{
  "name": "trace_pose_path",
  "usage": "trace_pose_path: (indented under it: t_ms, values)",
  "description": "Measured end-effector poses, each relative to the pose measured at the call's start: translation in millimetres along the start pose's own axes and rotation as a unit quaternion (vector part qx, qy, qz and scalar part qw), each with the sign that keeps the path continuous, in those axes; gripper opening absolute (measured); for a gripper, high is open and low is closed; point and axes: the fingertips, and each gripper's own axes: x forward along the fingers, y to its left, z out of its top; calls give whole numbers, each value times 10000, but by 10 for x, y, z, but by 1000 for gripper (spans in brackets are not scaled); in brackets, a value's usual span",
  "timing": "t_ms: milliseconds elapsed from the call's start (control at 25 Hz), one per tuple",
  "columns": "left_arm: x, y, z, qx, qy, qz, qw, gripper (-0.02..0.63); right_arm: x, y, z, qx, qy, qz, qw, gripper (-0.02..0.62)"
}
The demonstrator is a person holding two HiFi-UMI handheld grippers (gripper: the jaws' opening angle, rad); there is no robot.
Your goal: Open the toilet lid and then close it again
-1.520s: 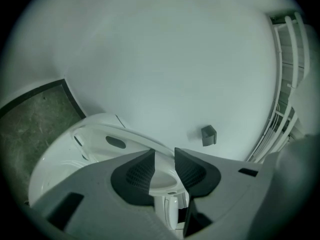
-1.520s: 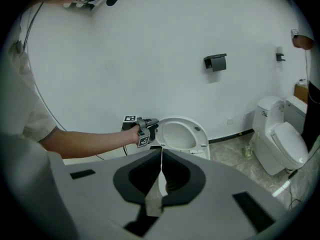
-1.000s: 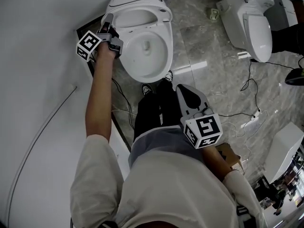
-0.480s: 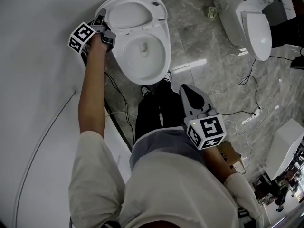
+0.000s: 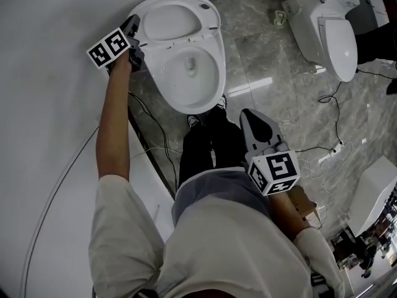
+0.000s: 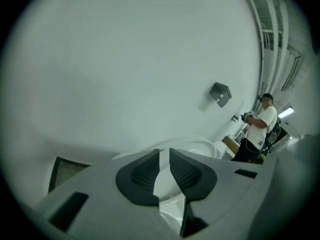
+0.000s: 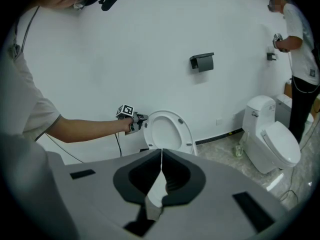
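Since the toilet lid (image 5: 170,20) stands raised against the white wall (image 5: 49,73), opening looks done and the closing half remains. It reads as a thin, rigid oval shell of glossy white plastic, light to move, smooth enough to slide off a loose grip, and pivoting on a hinge at the back of the bowl (image 5: 193,101). Small grey bumpers (image 5: 204,6) dot its underside. Dropped from upright it would likely slam, so it wants guiding down rather than a push. The best hold is judged to be the free rim well away from the hinge, pinched across its thin edge, where leverage is greatest.

The left gripper (image 5: 133,25) sits at the lid's left rim, up near the wall. Its dark ribbed pads (image 6: 145,173) have just been closing and stand a narrow slit apart, with the lid's white showing through. The rim seems to lie just past them, so no pinch can be confirmed.

The right gripper (image 5: 249,115) hangs well apart from the toilet, over the grey veined stone floor (image 5: 279,85), its jaws closed tip to tip on nothing.
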Motion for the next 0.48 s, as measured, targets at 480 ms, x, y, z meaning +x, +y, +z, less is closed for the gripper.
trace_pose_path:
  t_ms: [480]
  values:
    - [-39, -220, 136, 3547, 1138, -154, 9279, 127, 132, 147, 83, -36, 0, 182, 9998, 11]
